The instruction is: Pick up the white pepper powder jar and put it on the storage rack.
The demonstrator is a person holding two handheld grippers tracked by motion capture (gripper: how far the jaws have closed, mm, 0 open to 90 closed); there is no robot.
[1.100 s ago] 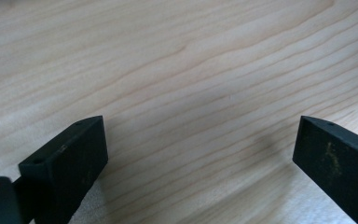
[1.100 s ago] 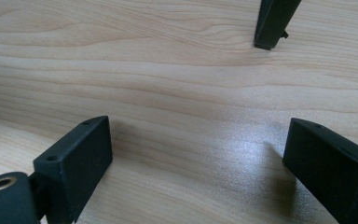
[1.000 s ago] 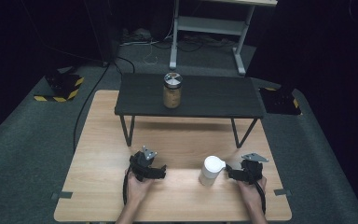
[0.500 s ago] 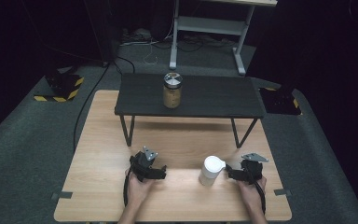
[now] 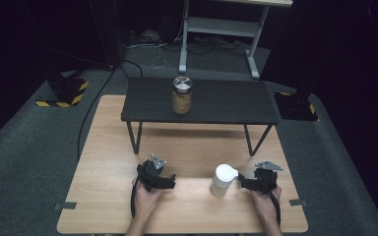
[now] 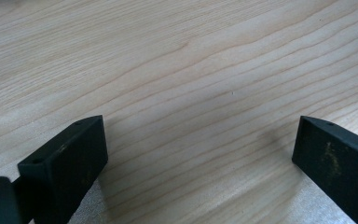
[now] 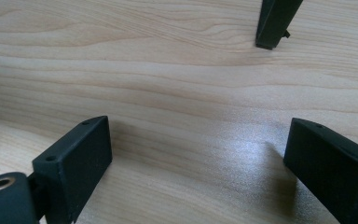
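No change over the last second: my right gripper (image 5: 242, 182) rests just beside the white cup (image 5: 223, 179), left gripper (image 5: 163, 181) on the desk (image 5: 103, 196). Both jaws wide open, empty; I judge the grasp not yet begun.

- The right claw (image 7: 198, 163) has its jaws spread wide, with nothing between them.
- Bare wooden worktop (image 7: 168, 70) lies below.
- A black leg (image 7: 272, 23) stands at the top.

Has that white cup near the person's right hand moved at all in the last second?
No. The white cup stands at the same spot on the wooden table, just as far in front of the black shelf's right leg as before.
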